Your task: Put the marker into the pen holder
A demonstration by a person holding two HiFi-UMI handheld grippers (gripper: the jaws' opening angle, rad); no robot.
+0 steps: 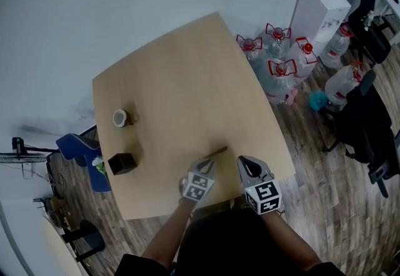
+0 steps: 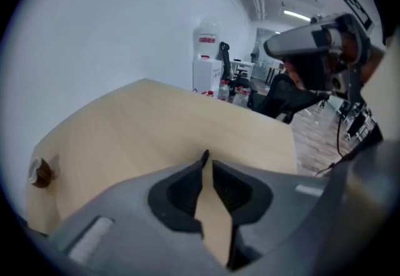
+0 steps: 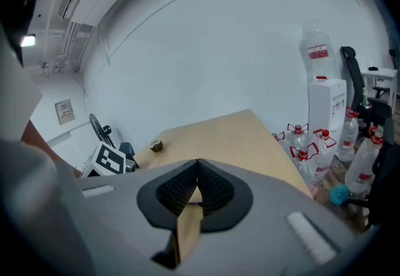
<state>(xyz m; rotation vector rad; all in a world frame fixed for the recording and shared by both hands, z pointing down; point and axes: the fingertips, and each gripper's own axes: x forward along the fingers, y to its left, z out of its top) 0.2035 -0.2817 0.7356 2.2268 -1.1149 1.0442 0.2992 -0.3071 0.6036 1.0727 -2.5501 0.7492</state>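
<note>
Left gripper [image 1: 205, 166] is over the table's [image 1: 187, 75] front edge, about mid-width. Its jaws are down to a thin slit in the left gripper view, pinching the marker [image 1: 217, 152]. Only a dark end of the marker pokes out past the tips there. In the head view the rest of the marker runs from the tips up and right, low over the wood; can't tell whether it's lifted or lying flat. Right gripper [image 1: 245, 160] sits just beside the left one, nearer the front-right corner. Its jaws are pressed together at the tips with nothing between, only bare tabletop visible through the gap behind them. It isn't touching the marker. Pen holder [image 1: 122, 163], a small dark square box, stands upright near the left edge toward the front-left corner, well apart from both grippers. A small white-rimmed cup [image 1: 120, 118] stands further back along the same left edge, near the holder but not touching it. The rest of the tabletop is plain light wood. Off the table's right edge, a cluster of large water bottles [image 1: 281, 72] with red caps stands on the plank floor. Behind them a white water dispenser [image 1: 320, 9] stands against the wall. A black office chair [image 1: 365, 118] stands further right.
</note>
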